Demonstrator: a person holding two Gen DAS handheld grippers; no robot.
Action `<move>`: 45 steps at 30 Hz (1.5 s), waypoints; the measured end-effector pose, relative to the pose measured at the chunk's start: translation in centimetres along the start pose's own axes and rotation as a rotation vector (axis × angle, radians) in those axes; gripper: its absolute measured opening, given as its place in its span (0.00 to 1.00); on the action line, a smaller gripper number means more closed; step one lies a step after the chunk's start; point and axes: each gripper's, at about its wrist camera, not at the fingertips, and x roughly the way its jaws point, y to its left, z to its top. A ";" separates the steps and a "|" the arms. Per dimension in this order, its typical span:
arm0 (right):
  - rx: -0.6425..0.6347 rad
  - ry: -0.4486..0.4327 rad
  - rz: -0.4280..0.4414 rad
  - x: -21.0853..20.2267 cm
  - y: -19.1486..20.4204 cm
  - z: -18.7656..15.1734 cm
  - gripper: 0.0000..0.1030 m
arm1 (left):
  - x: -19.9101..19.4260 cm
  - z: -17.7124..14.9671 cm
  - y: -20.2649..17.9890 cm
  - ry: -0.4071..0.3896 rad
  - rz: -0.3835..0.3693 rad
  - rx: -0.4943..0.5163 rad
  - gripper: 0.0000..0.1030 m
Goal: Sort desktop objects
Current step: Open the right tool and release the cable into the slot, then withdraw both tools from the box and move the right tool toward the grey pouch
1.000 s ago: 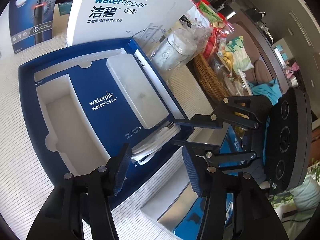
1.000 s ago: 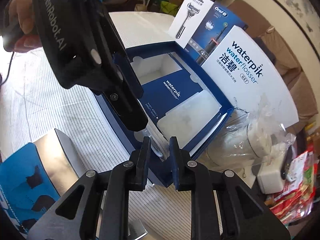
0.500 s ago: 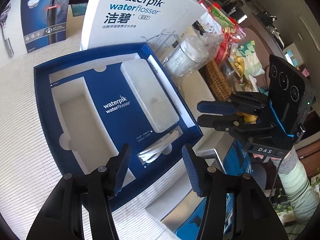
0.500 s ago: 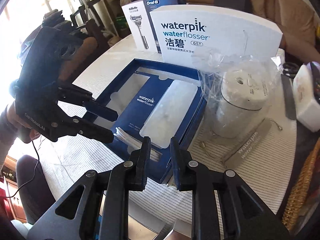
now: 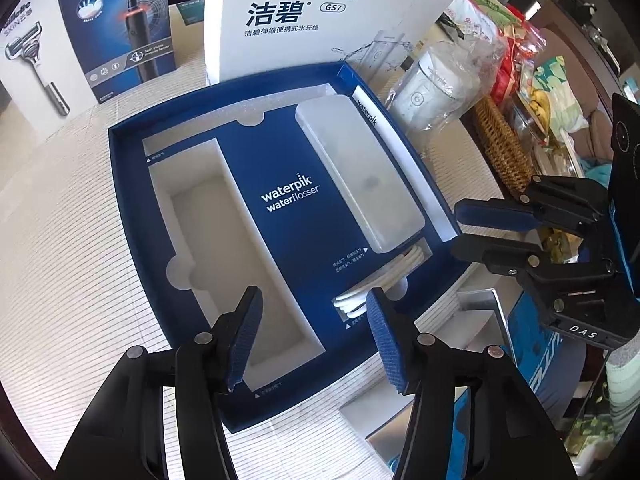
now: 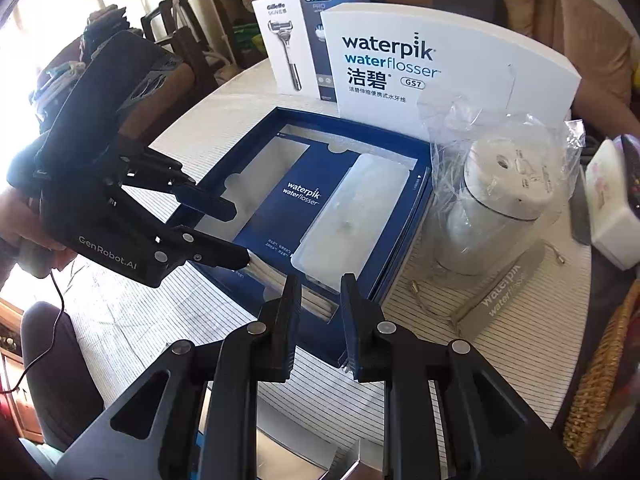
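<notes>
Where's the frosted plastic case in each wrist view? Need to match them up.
Left wrist: frosted plastic case lies right of centre, in the right-hand slot of the open blue box.
Right wrist: the case lies at centre, just above the right gripper.
Shared landmark: the white Waterpik lid upright behind the box.

A: Oral-B box (image 6: pixel 340 12), what's visible?
B: Mostly hidden behind waterpik lid (image 6: pixel 440 72). Top cut off in left view.
A: Cable (image 5: pixel 384 276)?
B: Partly under frosted case (image 5: pixel 360 172). Small print on the insert: unreadable.
</notes>
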 end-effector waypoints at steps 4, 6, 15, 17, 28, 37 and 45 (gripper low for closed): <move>0.000 0.004 0.000 0.0 0.1 0.0 0.19 | -0.4 0.5 -0.1 -0.012 0.015 -0.011 0.53; -0.001 0.007 0.001 0.1 0.1 -0.1 0.19 | 0.2 0.6 0.0 0.009 0.056 -0.012 0.53; -0.010 0.016 -0.003 0.7 0.3 -0.4 0.19 | 1.1 0.0 -0.1 0.016 0.089 -0.004 0.53; -0.003 0.013 -0.002 0.7 0.3 -0.3 0.19 | 1.2 0.1 -0.1 0.015 0.096 -0.008 0.55; -0.013 0.015 -0.010 0.3 0.7 0.1 0.19 | 0.8 0.0 -2.0 0.014 0.169 0.053 0.53; -0.085 0.117 -0.109 3.5 2.1 -0.2 0.19 | 0.7 -0.7 -1.9 0.006 0.191 0.028 0.55; -0.046 0.041 -0.096 1.7 2.2 -0.4 0.21 | -3.3 -3.4 -1.8 -0.177 0.134 -0.073 0.85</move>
